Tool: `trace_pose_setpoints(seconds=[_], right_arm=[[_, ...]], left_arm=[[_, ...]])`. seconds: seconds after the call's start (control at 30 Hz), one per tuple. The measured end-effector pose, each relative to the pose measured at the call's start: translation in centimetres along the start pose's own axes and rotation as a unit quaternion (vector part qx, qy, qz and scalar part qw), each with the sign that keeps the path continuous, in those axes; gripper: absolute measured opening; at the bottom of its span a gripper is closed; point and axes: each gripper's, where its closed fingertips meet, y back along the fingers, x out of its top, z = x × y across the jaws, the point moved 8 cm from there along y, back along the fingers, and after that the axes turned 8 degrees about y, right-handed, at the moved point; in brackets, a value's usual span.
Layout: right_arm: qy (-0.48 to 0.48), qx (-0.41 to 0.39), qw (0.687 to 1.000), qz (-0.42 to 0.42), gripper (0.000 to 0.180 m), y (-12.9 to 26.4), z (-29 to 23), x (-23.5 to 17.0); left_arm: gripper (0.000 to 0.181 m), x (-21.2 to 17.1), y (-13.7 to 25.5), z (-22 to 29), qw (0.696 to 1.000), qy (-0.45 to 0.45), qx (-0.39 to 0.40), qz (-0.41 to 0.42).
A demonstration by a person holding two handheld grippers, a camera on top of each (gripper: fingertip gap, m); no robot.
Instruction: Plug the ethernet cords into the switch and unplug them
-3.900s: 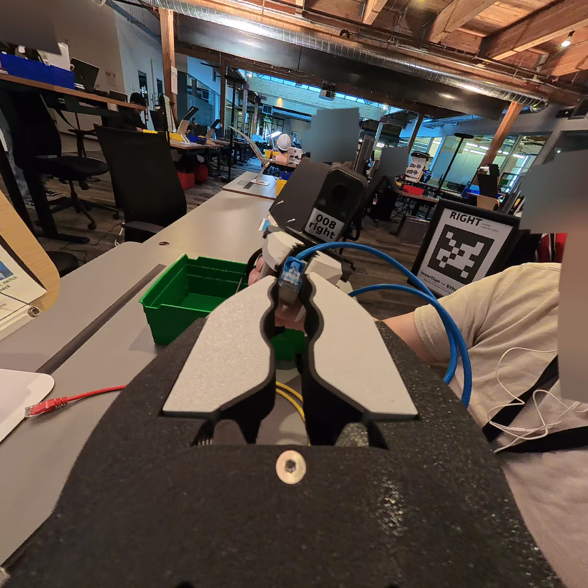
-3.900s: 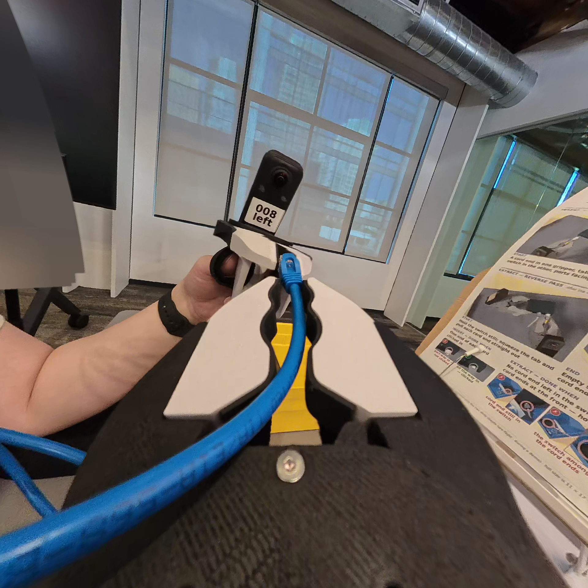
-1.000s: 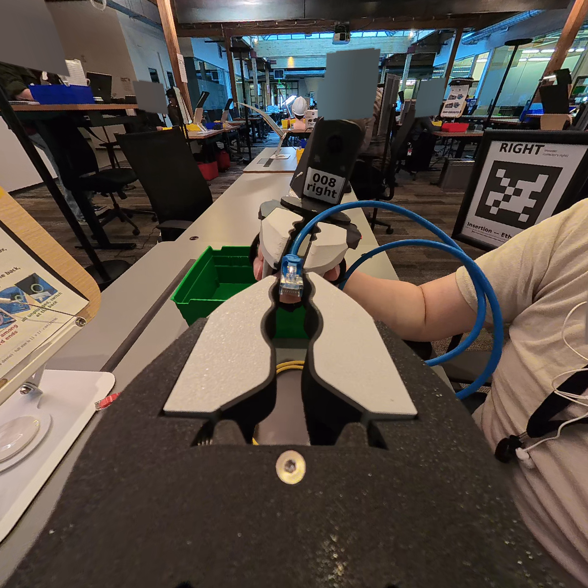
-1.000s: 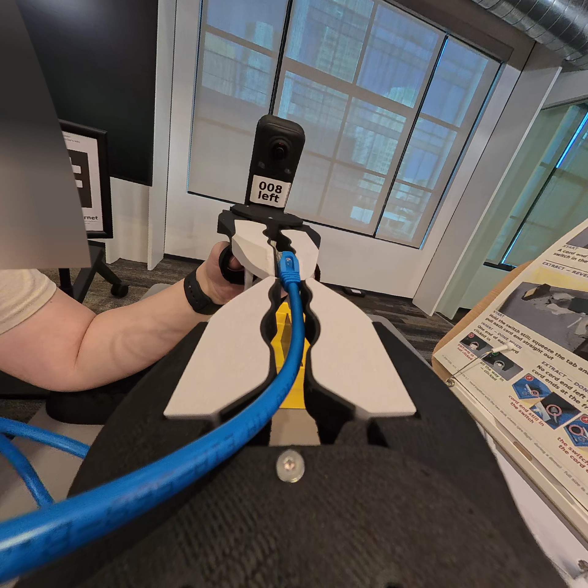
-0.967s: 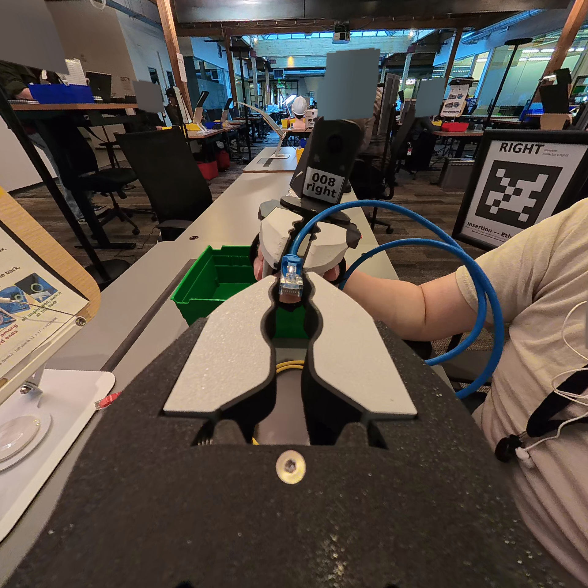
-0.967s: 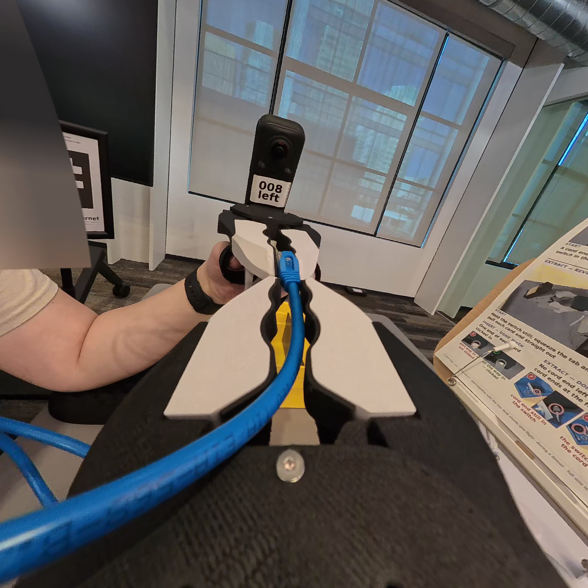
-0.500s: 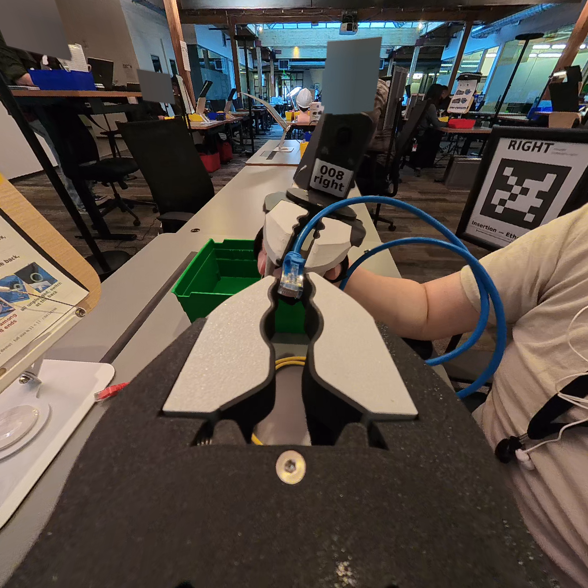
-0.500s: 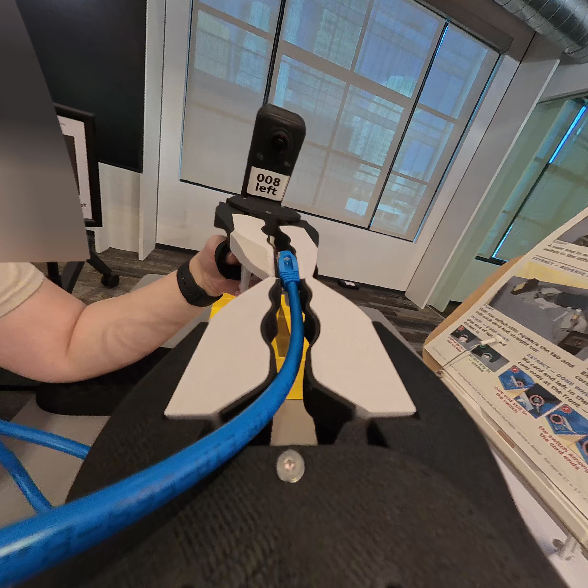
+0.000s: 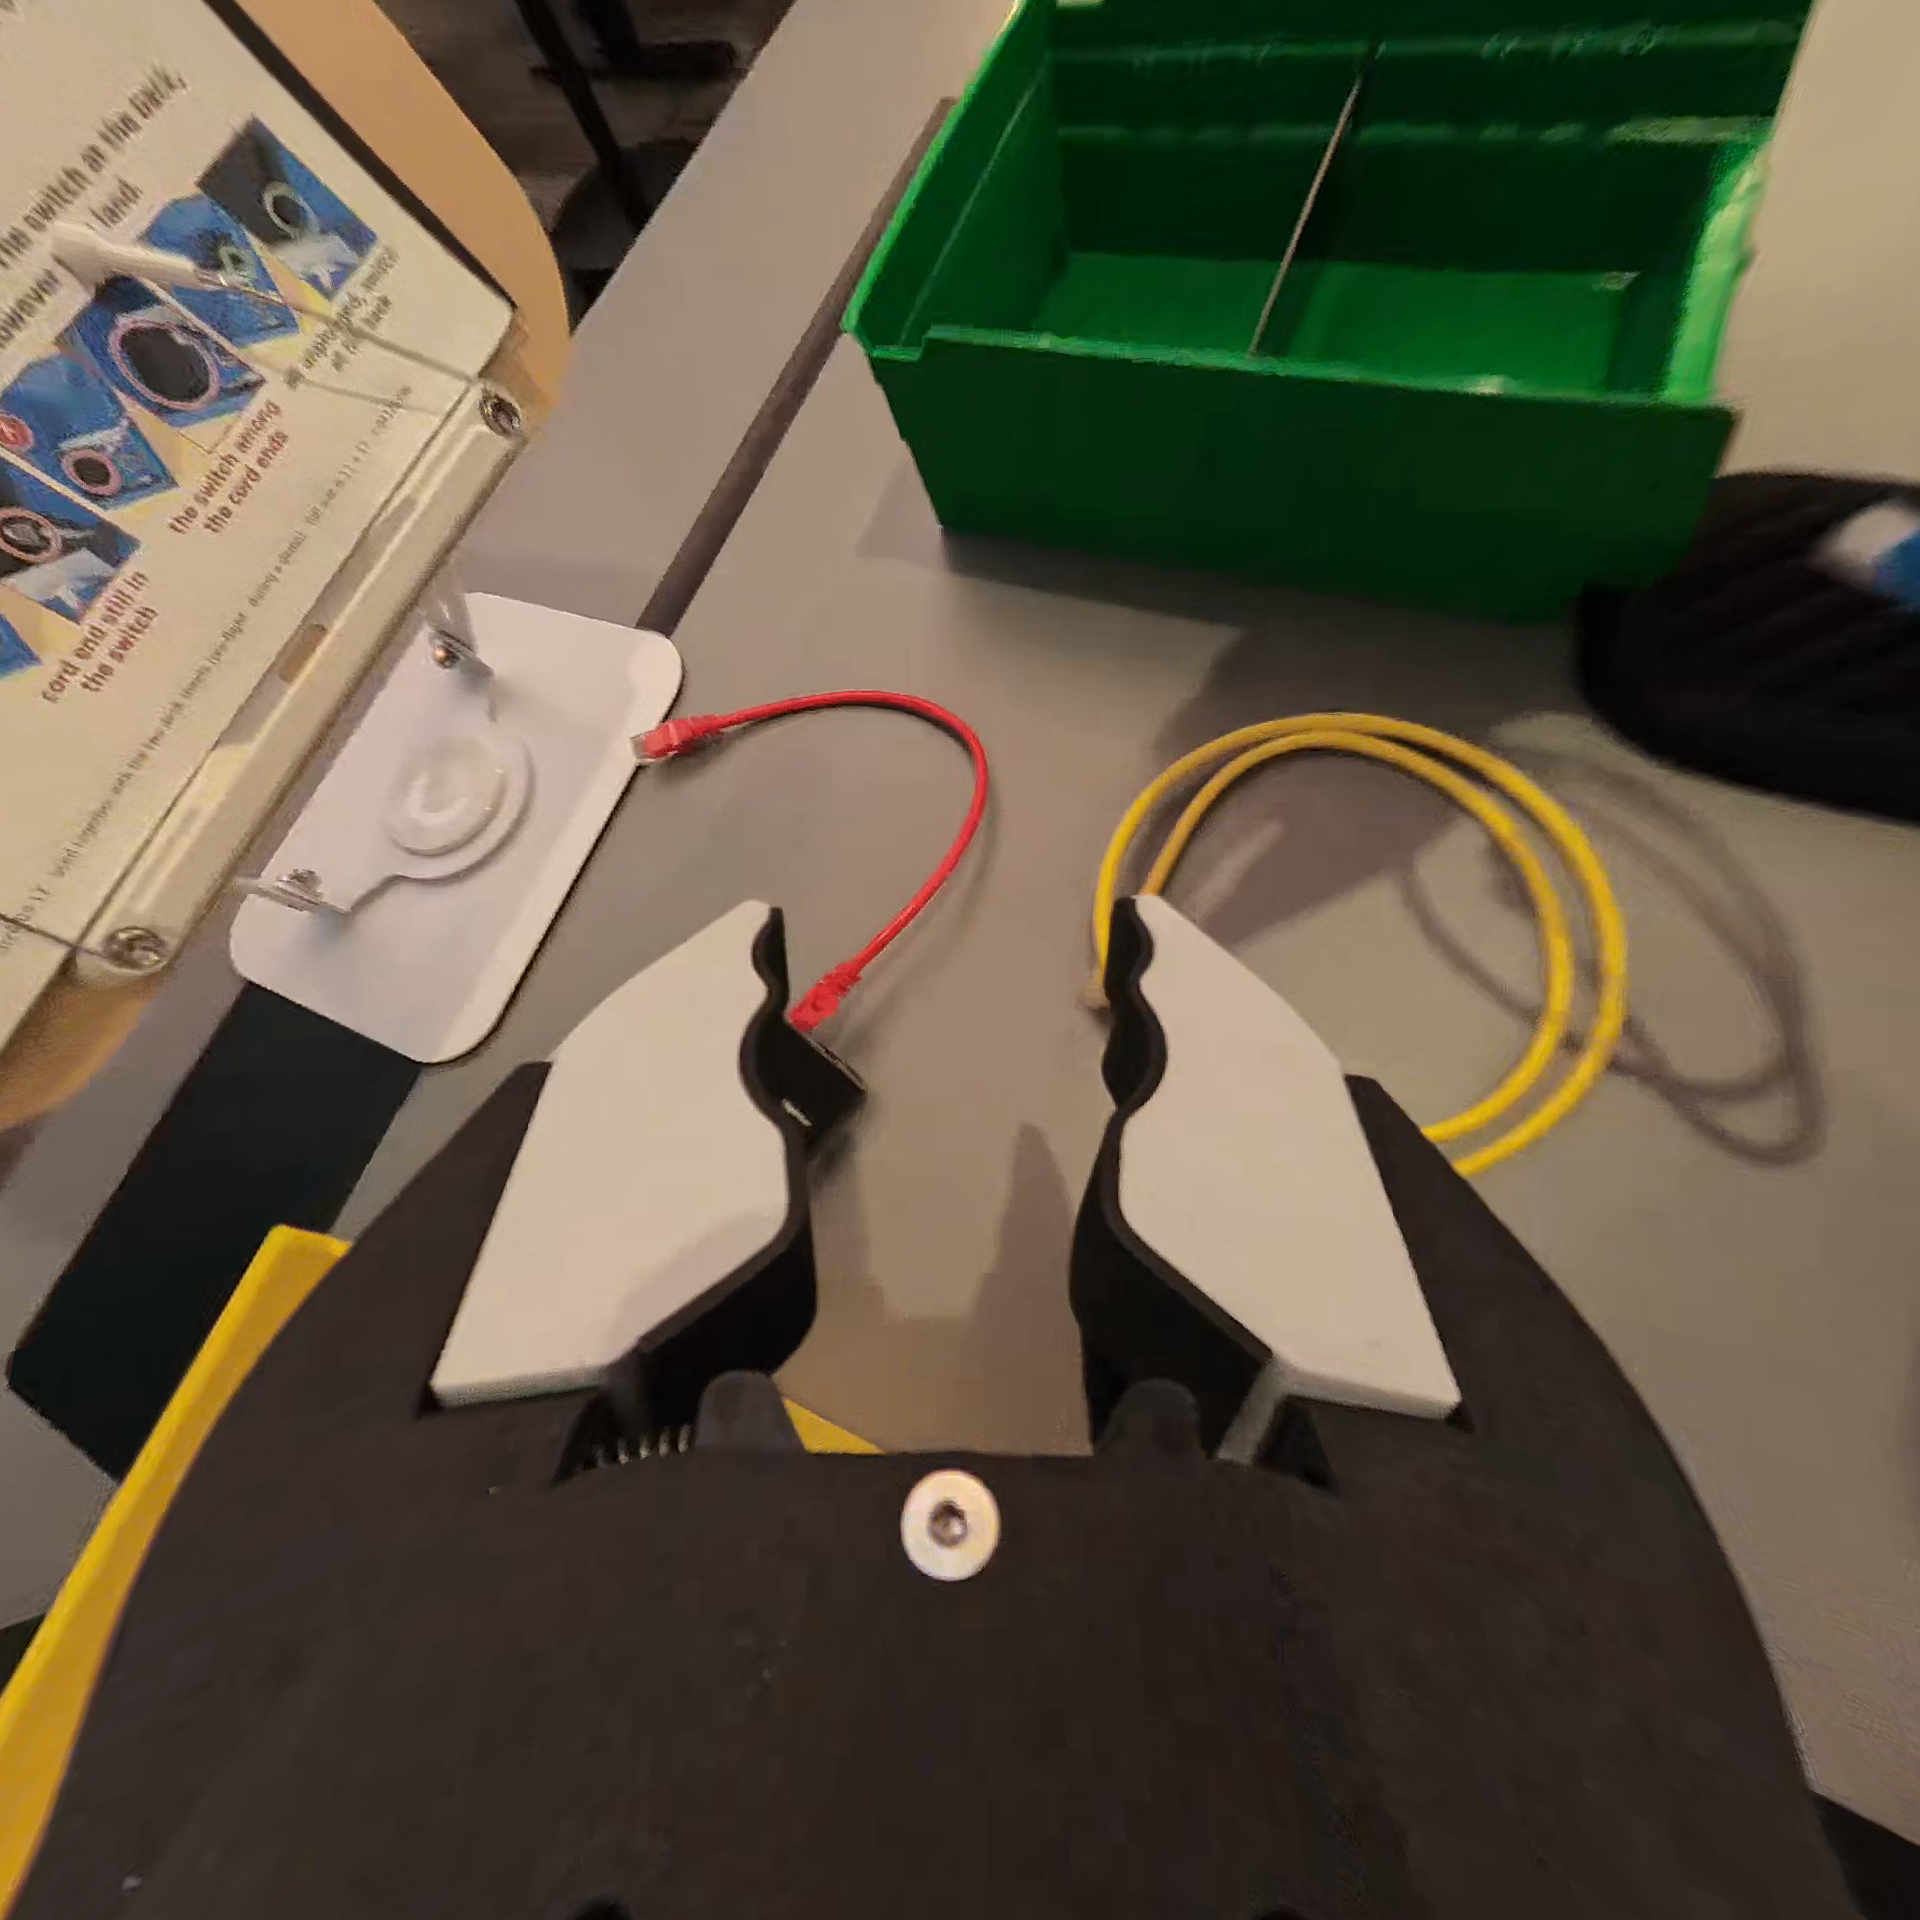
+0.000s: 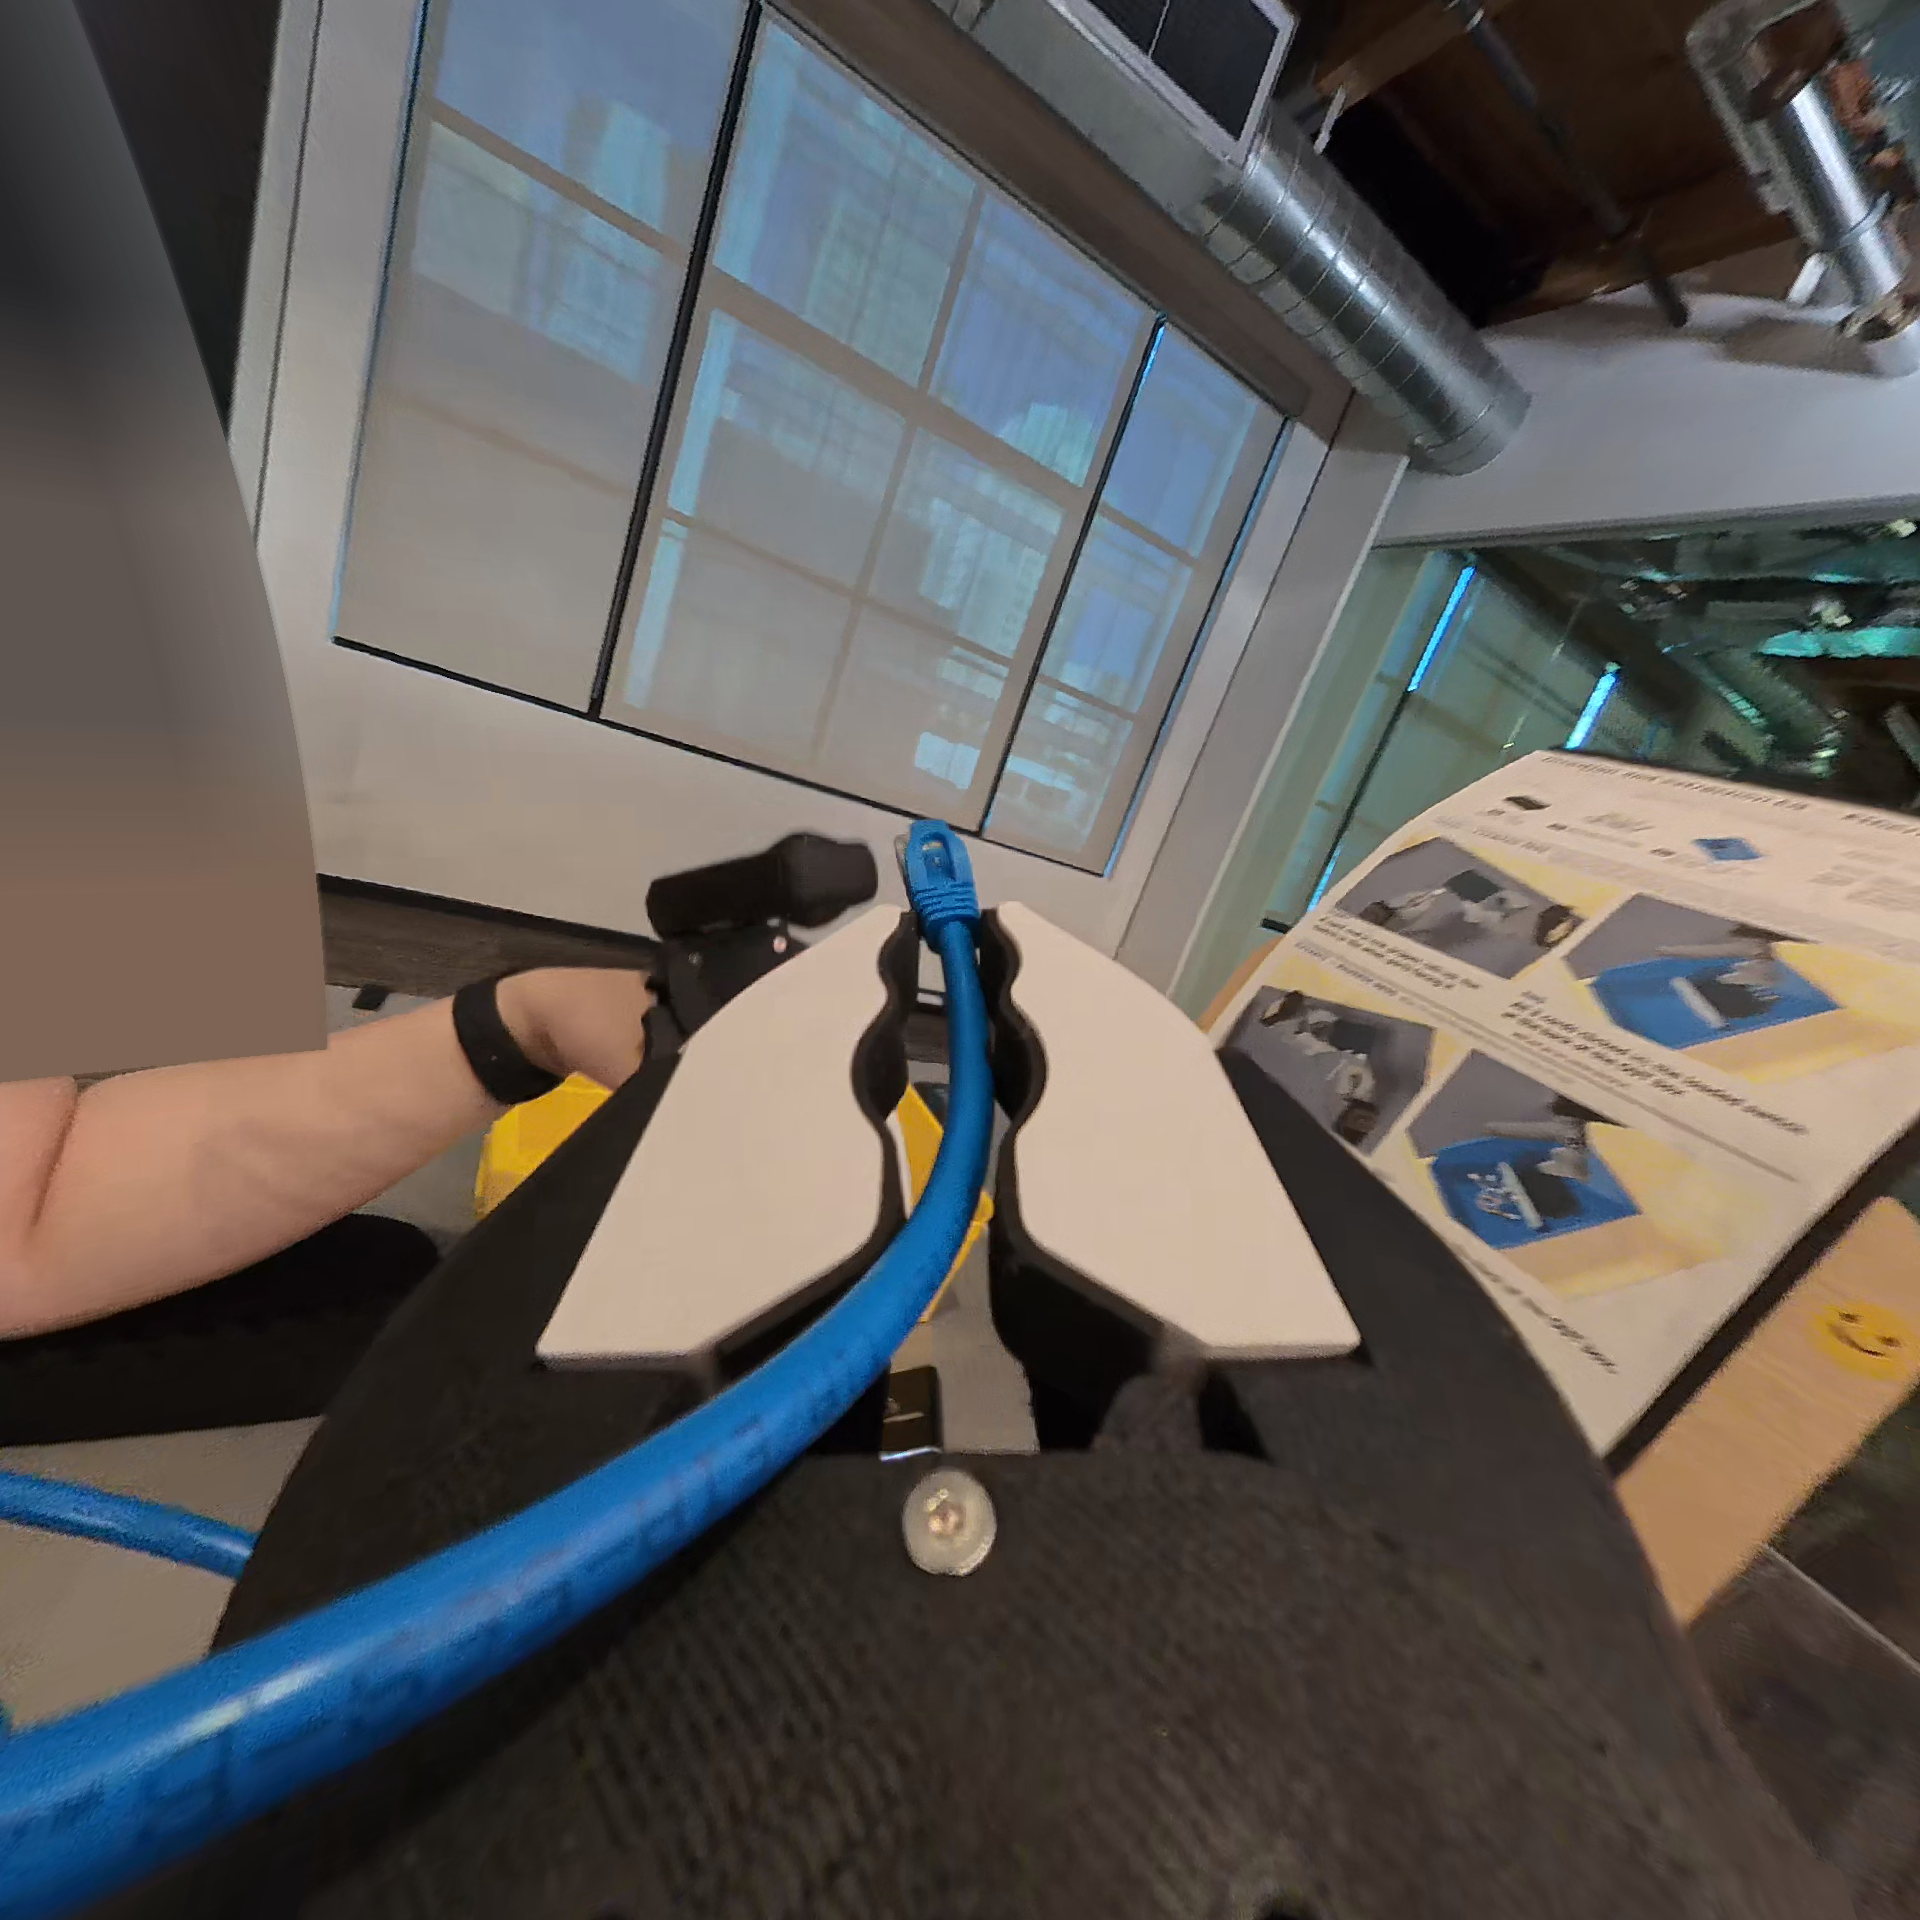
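Observation:
My left gripper (image 9: 945, 914) is open and empty, pointing down at the grey table (image 9: 1018, 623). A red cord (image 9: 935, 831) lies just ahead of it. The cord's near end meets a small black switch (image 9: 821, 1081), half hidden by my left finger (image 9: 644, 1164). A coiled yellow cord (image 9: 1558, 883) lies to the right, one end by my right finger (image 9: 1247, 1143). My right gripper (image 10: 940, 920) is shut on a blue cord (image 10: 935, 1195), with its plug (image 10: 935, 873) sticking out past the tips. The left gripper also shows in the right wrist view (image 10: 758, 914), held in a hand.
A green divided bin (image 9: 1299, 436) stands at the table's far side. An instruction board (image 9: 156, 416) on a white base (image 9: 447, 821) is at the left and also shows in the right wrist view (image 10: 1558, 1039). A yellow bin (image 9: 208, 1403) is near left. A black foam body (image 9: 1766, 644) is at the right. Tip to tip, the grippers are about 25 centimetres apart. The small black switch (image 9: 821, 1081) is closer to my left gripper, around 15 centimetres from its tips; the right tips are 40 centimetres off.
My left gripper has let go of the blue plug, opened, and swung down to face the table. My right gripper still holds the blue cord and has tilted upward.

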Motion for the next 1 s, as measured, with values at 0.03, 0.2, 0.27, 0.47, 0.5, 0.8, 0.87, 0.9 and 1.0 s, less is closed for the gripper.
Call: trace_pose_setpoints(seconds=[0.03,0.2,0.27,0.47,0.5,0.8,0.87,0.9,1.0], right_arm=[[0.007,-0.008,1.0,0.002,0.012,0.6,0.2,0.4],[0.017,-0.03,0.999,0.034,0.012,3.2,1.3,2.1],[0.012,-0.033,0.998,0.047,0.012,3.8,1.6,2.4],[0.011,-0.042,0.997,0.061,0.012,4.8,2.1,2.8],[0.014,-0.044,0.997,0.061,0.012,5.0,2.0,2.9],[0.018,-0.047,0.997,0.067,0.012,5.5,2.2,3.1],[0.017,-0.048,0.996,0.068,0.012,5.6,2.3,3.1],[0.018,-0.049,0.996,0.067,0.012,5.6,2.3,3.1],[0.018,-0.052,0.996,0.067,0.012,5.7,2.4,3.0]], left_arm=[[0.06,-0.3,-0.9,-0.2,1.0,-0.009,0.011,-0.02],[0.059,-2.2,-4.3,-1.0,0.978,-0.12,0.053,-0.161],[0.06,-2.9,-5.3,-1.8,0.952,-0.193,0.074,-0.226],[0.064,-5.3,-8.5,-4.0,0.88,-0.307,0.082,-0.354],[0.068,-5.7,-9.0,-4.5,0.875,-0.299,0.083,-0.372],[0.068,-7.8,-11.4,-6.4,0.845,-0.303,0.072,-0.435],[0.064,-8.0,-11.8,-6.7,0.845,-0.293,0.067,-0.443],[0.058,-8.1,-11.9,-6.9,0.842,-0.295,0.068,-0.447],[0.058,-8.2,-12.3,-7.1,0.832,-0.294,0.053,-0.467]])
